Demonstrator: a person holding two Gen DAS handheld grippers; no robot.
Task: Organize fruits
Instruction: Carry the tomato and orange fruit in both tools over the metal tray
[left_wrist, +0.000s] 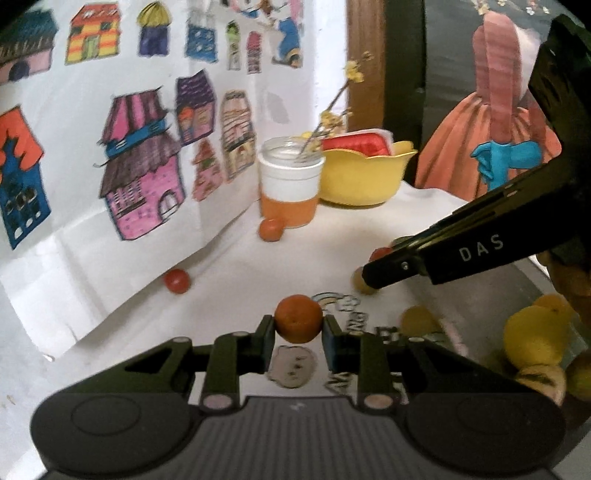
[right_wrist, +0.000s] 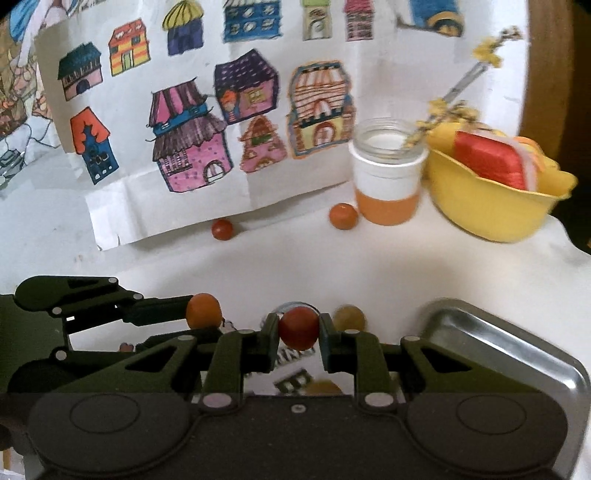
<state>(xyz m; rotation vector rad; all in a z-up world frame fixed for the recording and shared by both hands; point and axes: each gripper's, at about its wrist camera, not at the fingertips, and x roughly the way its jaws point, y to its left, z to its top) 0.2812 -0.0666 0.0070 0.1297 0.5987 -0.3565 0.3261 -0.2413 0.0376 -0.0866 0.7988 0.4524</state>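
My left gripper (left_wrist: 298, 325) is shut on a small orange fruit (left_wrist: 298, 318), held above the white table. It shows again at the left of the right wrist view as the left gripper (right_wrist: 204, 312) with its orange fruit (right_wrist: 204, 309). My right gripper (right_wrist: 299, 328) is shut on a small red fruit (right_wrist: 298, 328); in the left wrist view the right gripper (left_wrist: 376, 271) reaches in from the right with a bit of the red fruit (left_wrist: 380, 254) showing. A yellow-green fruit (right_wrist: 348, 318) lies just past it. Loose on the table by the paper lie a red fruit (right_wrist: 222, 229) and an orange fruit (right_wrist: 343, 216).
A steel tray (right_wrist: 517, 350) sits at the right. At the back stand a glass jar (right_wrist: 388, 173) with a dry flower sprig and a yellow bowl (right_wrist: 491, 199) holding a red packet. Yellow fruits (left_wrist: 532, 336) pile at the right. A paper of drawn houses (right_wrist: 221, 122) hangs behind.
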